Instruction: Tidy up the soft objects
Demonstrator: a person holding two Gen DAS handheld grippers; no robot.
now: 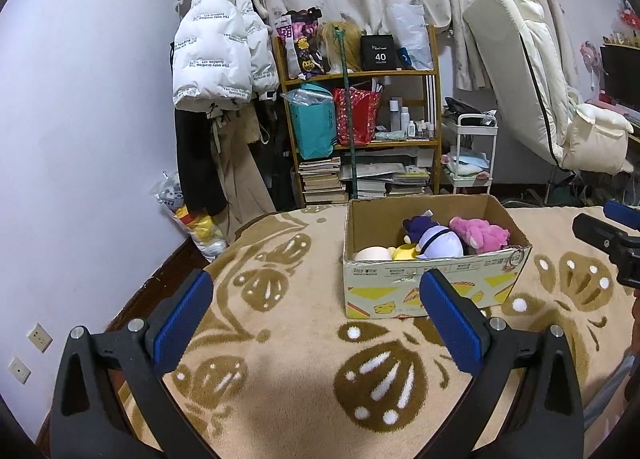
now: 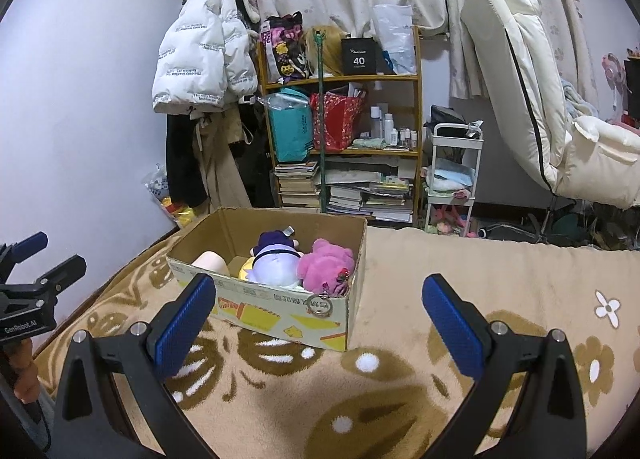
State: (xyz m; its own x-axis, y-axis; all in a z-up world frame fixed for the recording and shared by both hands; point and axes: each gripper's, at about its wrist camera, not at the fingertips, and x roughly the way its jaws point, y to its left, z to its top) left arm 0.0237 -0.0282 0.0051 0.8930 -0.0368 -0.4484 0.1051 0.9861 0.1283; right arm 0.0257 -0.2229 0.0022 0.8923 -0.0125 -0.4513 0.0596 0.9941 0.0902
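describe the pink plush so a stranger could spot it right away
Find the open cardboard box on the beige patterned blanket. The pink plush lies at the box's right end, beside a purple-and-lavender doll. It is the only fuzzy, bright pink toy there.

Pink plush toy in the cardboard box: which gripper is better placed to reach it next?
Probably the right gripper. In its view the pink plush toy lies at the box's right end, almost between its open fingers. The left gripper, also open, faces the cardboard box with the toy off to its right.
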